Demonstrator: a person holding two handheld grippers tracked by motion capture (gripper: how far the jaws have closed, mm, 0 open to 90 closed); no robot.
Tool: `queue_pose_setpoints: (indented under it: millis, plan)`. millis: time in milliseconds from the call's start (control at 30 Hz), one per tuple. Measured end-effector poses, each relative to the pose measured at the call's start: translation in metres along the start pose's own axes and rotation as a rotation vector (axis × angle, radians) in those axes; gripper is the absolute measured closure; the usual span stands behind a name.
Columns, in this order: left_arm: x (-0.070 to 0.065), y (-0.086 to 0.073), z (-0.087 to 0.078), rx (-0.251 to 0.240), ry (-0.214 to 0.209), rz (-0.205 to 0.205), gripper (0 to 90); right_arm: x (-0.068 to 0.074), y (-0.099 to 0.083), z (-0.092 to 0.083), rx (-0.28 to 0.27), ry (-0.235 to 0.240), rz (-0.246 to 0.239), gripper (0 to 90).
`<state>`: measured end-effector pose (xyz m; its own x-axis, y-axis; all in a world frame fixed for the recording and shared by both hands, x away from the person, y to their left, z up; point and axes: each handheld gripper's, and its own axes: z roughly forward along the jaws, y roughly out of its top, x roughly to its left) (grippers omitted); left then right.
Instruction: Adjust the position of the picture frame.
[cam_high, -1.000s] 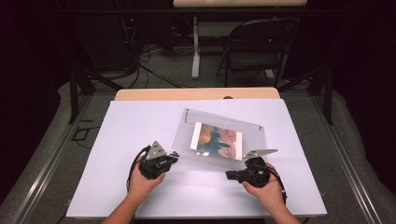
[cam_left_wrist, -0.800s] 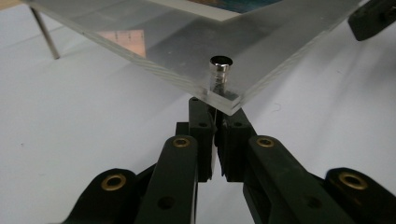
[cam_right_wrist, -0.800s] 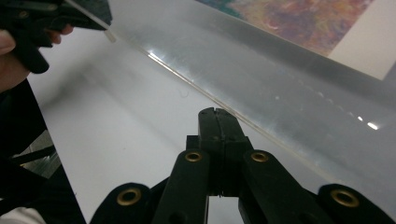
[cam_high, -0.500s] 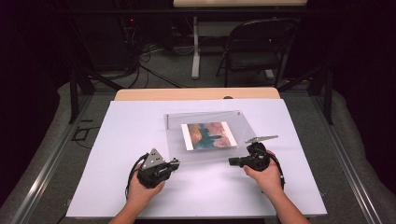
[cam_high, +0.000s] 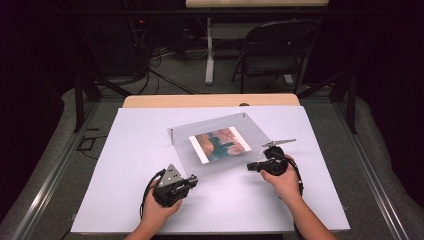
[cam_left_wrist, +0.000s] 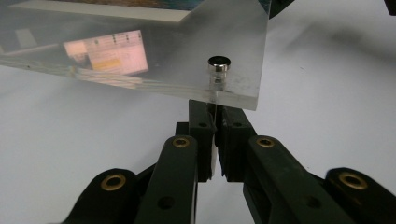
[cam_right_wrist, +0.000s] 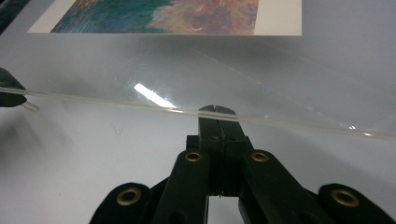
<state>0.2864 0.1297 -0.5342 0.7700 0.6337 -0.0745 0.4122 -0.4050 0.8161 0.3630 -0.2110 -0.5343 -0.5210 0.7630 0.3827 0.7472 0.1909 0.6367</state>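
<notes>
A clear acrylic plate (cam_high: 220, 145) lies on the white table (cam_high: 120, 165) over a colourful print (cam_high: 220, 143). It has small metal studs at its corners. My left gripper (cam_high: 193, 180) is at the plate's near left corner. In the left gripper view its jaws are shut on the thin pin of the corner stud (cam_left_wrist: 218, 66), with the plate's corner (cam_left_wrist: 233, 88) just above their tips (cam_left_wrist: 215, 112). My right gripper (cam_high: 251, 166) is shut. Its tips (cam_right_wrist: 216, 112) touch the plate's near edge (cam_right_wrist: 299, 125), with nothing between them.
A folding chair (cam_high: 272, 55) and a table leg (cam_high: 210, 55) stand beyond the table's wooden far edge (cam_high: 210, 100). Cables lie on the floor at the back left. Bare white table lies left and right of the plate.
The plate has slid left and turned anticlockwise. My right gripper moved forward with its edge, and my left gripper drew back toward the person.
</notes>
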Motion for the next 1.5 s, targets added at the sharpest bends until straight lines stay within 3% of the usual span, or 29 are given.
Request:
queue_pose_setpoints:
  millis: [200, 400, 600, 767, 933, 1033, 1133, 1200, 1333, 1500]
  plan:
    - [-0.014, 0.003, 0.011, 0.016, -0.053, 0.023, 85.2, 0.0, -0.018, -0.024, 0.01, -0.024, -0.03, 90.0]
    - [-0.026, 0.005, 0.027, 0.048, -0.065, 0.039, 85.1, 0.004, -0.045, -0.058, -0.025, -0.047, -0.049, 87.5]
    - [-0.032, 0.002, 0.037, 0.093, -0.078, 0.063, 84.8, 0.01, -0.064, -0.069, -0.094, -0.061, -0.062, 82.4]
    - [-0.029, 0.0, 0.037, 0.082, -0.102, 0.048, 83.9, 0.013, -0.065, -0.068, -0.17, -0.064, -0.115, 74.9]
    - [-0.022, 0.0, 0.027, 0.05, -0.134, 0.014, 71.9, 0.017, -0.066, -0.063, -0.197, -0.07, -0.136, 66.2]
    - [-0.018, -0.002, 0.017, 0.044, -0.126, 0.0, 63.1, 0.019, -0.067, -0.062, -0.214, -0.079, -0.158, 61.0]
    - [-0.013, -0.005, 0.007, 0.03, -0.144, -0.042, 51.7, 0.02, -0.067, -0.06, -0.249, -0.089, -0.189, 54.4]
    - [-0.01, -0.007, 0.001, 0.024, -0.148, -0.049, 48.1, 0.021, -0.067, -0.06, -0.262, -0.091, -0.202, 51.3]
    - [-0.006, -0.011, -0.012, 0.003, -0.114, -0.032, 45.0, 0.024, -0.066, -0.06, -0.27, -0.124, -0.222, 46.6]
    - [0.006, -0.015, -0.026, -0.039, -0.068, -0.051, 42.9, 0.029, -0.066, -0.06, -0.269, -0.124, -0.23, 46.3]
